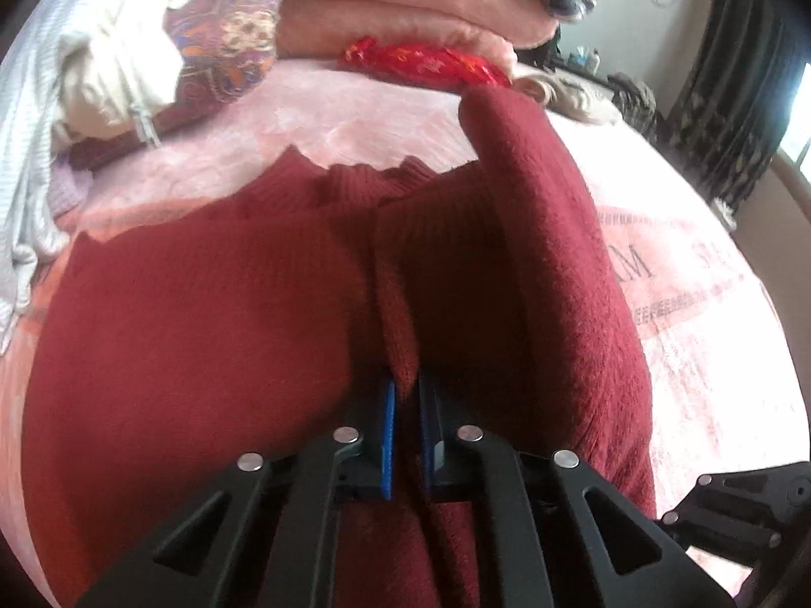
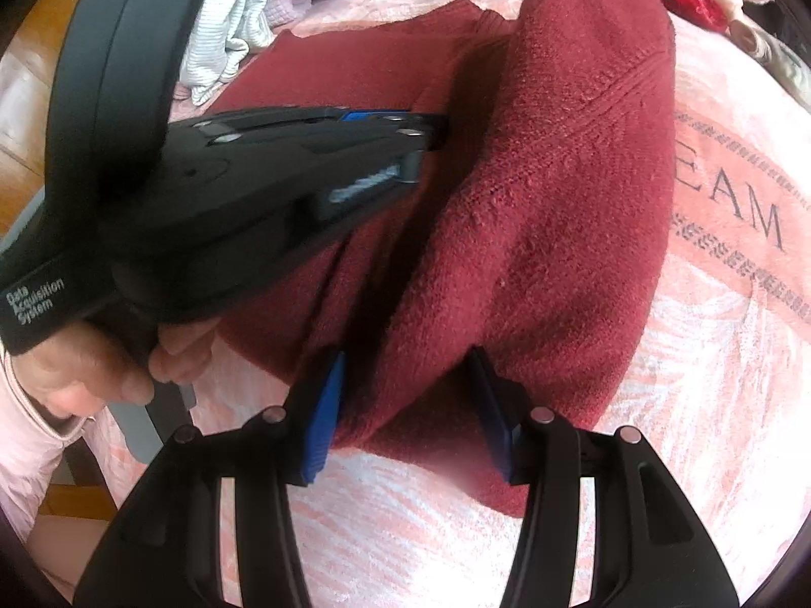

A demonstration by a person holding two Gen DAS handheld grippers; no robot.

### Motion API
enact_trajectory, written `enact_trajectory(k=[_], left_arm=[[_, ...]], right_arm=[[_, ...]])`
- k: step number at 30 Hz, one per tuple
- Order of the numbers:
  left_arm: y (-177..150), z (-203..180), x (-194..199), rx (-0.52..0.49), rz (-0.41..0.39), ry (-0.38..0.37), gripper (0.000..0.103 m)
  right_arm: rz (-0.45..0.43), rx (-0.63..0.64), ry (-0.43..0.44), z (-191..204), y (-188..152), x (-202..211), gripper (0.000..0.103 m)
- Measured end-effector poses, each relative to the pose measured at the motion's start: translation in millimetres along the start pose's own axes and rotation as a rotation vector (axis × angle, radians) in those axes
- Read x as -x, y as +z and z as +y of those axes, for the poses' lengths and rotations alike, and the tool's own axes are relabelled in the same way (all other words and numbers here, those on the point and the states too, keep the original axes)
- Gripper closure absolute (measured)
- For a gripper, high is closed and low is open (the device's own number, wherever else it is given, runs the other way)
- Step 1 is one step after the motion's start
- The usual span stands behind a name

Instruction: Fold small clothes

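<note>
One dark red knitted garment, lying across a pink plush bed cover printed with grey lettering; ribbed hem edge runs jagged along the far side, and one thick fold is raised over the garment's right half.

Left gripper: black frame, blue pads, jaws nearly closed and pinching a ridge of the red knit between them. Also seen from the right wrist camera, reaching in from the left with a hand on its handle.

Right gripper: jaws spread wide, straddling the bunched near end of the raised fold, blue pads touching the fabric on both sides; whether they press it cannot be told.

Far edge of bed: folded pink blankets, a shiny red crinkled wrapper just beyond the fold's tip, a patterned purple cushion, white and cream clothes heaped at far left.

Open cover lies to the right of the garment and in front of its near edge.
</note>
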State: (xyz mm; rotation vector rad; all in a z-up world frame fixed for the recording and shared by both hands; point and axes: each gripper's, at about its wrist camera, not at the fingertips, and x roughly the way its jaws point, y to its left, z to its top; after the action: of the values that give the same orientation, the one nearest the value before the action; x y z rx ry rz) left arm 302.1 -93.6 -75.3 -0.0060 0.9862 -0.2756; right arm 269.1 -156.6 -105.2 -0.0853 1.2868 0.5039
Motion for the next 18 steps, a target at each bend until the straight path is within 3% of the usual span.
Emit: enact_trajectory(k=[6,12,18], left_arm=[[-16,25,28,0.063,-0.041,-0.033,0.096],[-21,60,50,0.151,-0.034,-0.104,0.097],[-16,86,58,0.145,-0.041,-0.121,0.097]], right_arm=[[-0.020,0.043,0.023,12,-12,12,0.049],[-0.038,0.083,0.119,30,-25,32,0.041],[-0.064,0.061,0.236,29,-24,49,0.039]])
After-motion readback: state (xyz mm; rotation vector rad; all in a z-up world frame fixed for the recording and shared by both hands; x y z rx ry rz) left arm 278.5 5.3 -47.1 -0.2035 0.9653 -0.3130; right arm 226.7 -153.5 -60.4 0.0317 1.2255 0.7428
